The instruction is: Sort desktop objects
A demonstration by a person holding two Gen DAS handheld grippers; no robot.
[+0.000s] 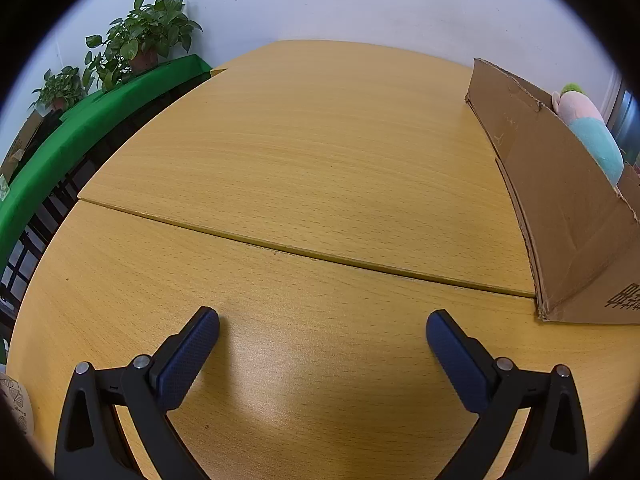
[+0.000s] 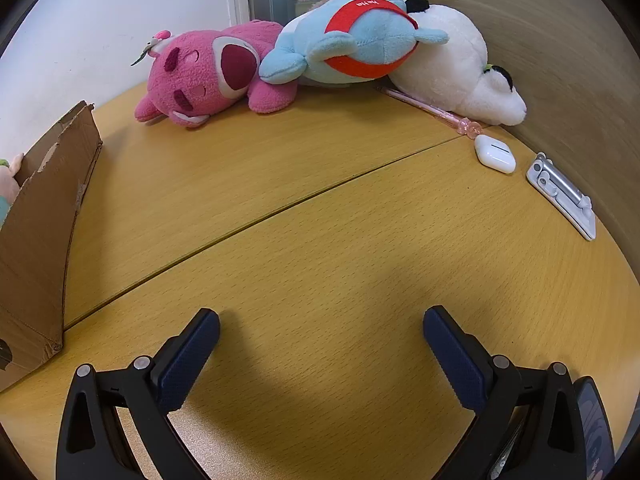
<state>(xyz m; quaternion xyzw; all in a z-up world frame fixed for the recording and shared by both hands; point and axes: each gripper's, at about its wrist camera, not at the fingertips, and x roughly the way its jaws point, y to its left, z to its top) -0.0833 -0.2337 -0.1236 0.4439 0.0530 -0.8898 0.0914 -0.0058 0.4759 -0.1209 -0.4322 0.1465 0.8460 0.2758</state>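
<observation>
In the right wrist view a pink plush bear (image 2: 204,74), a light-blue plush with a red band (image 2: 356,42) and a white plush (image 2: 460,68) lie at the far side of the wooden desk (image 2: 320,208). A pink pen (image 2: 430,109), a white earbud case (image 2: 495,154) and a silver folding stand (image 2: 562,194) lie at the right. My right gripper (image 2: 321,322) hangs open over bare wood, well short of them. In the left wrist view my left gripper (image 1: 322,324) is open over bare desk (image 1: 304,152). A cardboard box (image 1: 560,208) stands to its right with a pink and teal plush (image 1: 592,132) inside.
The same cardboard box (image 2: 44,232) stands at the left of the right wrist view. A wooden partition (image 2: 560,60) bounds the desk on the right. A green-covered bench (image 1: 68,144) with potted plants (image 1: 140,40) runs along the left. A dark device (image 2: 596,428) sits at the lower right.
</observation>
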